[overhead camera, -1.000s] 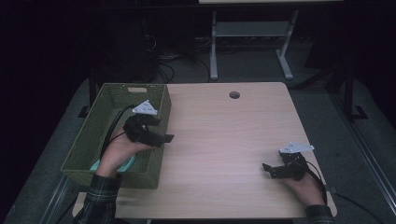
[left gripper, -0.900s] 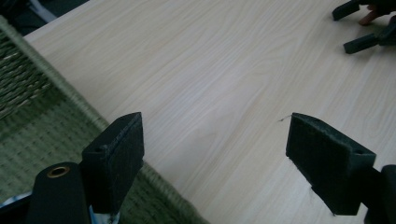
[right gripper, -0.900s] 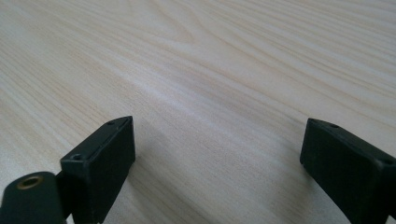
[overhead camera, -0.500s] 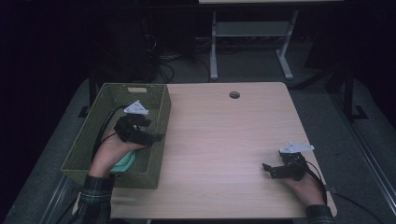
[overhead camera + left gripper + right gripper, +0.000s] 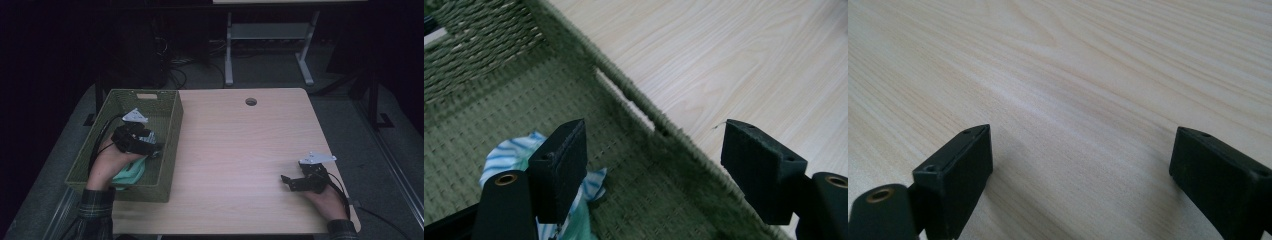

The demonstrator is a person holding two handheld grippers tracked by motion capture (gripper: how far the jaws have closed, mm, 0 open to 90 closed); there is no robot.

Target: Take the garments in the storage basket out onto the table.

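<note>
Since a second ago the left gripper [image 5: 150,145] is moving from the basket's [image 5: 172,125] table-side wall to over its one striped cloth [image 5: 524,155], jaws wide but just narrowing on nothing, while the right gripper [image 5: 289,181] is resting wide open on the table [image 5: 240,150].

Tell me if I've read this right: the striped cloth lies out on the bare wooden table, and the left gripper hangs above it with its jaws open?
Not quite. The striped cloth lies inside the green woven basket, not on the table. The left gripper view shows it on the basket's woven floor. The rest holds: the left gripper hangs above it, jaws open with nothing between them.
</note>
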